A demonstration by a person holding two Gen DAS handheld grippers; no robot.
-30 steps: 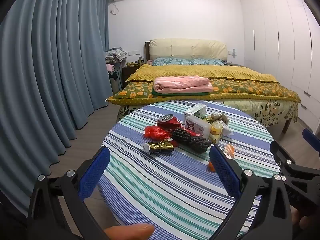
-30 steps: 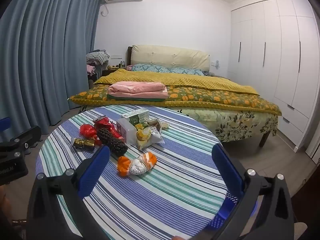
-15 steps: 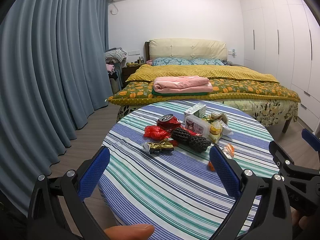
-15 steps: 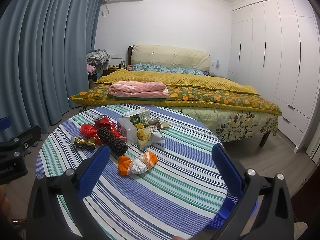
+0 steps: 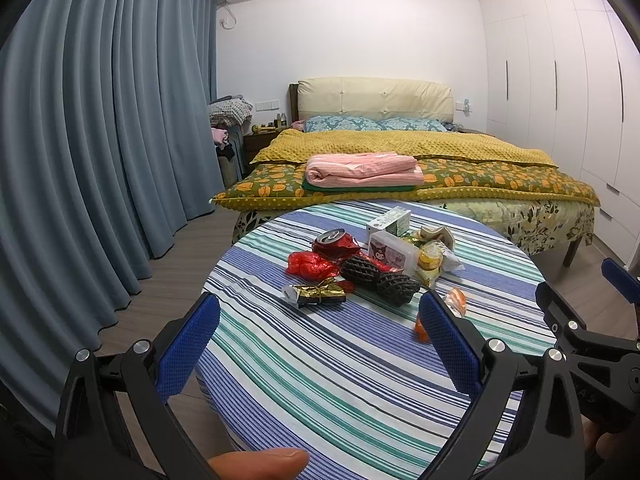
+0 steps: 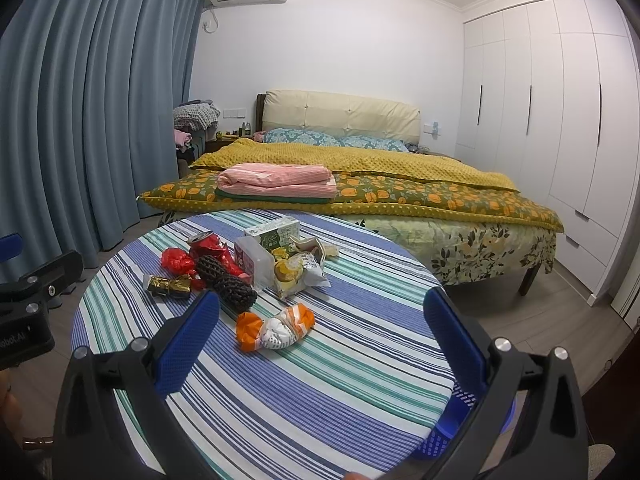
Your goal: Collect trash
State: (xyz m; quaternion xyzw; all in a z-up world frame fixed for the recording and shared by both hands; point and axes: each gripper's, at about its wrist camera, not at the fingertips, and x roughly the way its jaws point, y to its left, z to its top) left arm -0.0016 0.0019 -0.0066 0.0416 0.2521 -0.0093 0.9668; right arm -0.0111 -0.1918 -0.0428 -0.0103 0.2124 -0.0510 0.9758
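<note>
Trash lies in a heap on a round striped table (image 5: 320,376): a gold wrapper (image 5: 318,294), a red wrapper (image 5: 310,266), a crushed red can (image 5: 334,240), black foam nets (image 5: 380,280), a white box (image 5: 390,254), a green carton (image 5: 390,220) and an orange-white wrapper (image 6: 276,326). My left gripper (image 5: 318,344) is open and empty, short of the heap. My right gripper (image 6: 320,336) is open and empty, with the orange-white wrapper lying between its fingers in view. A blue basket (image 6: 452,420) shows below the table's right edge.
A bed (image 5: 420,168) with a folded pink blanket (image 5: 364,170) stands right behind the table. Blue curtains (image 5: 100,140) hang on the left. White wardrobes (image 6: 560,128) line the right wall. The right gripper's body shows at the right edge of the left wrist view (image 5: 580,332).
</note>
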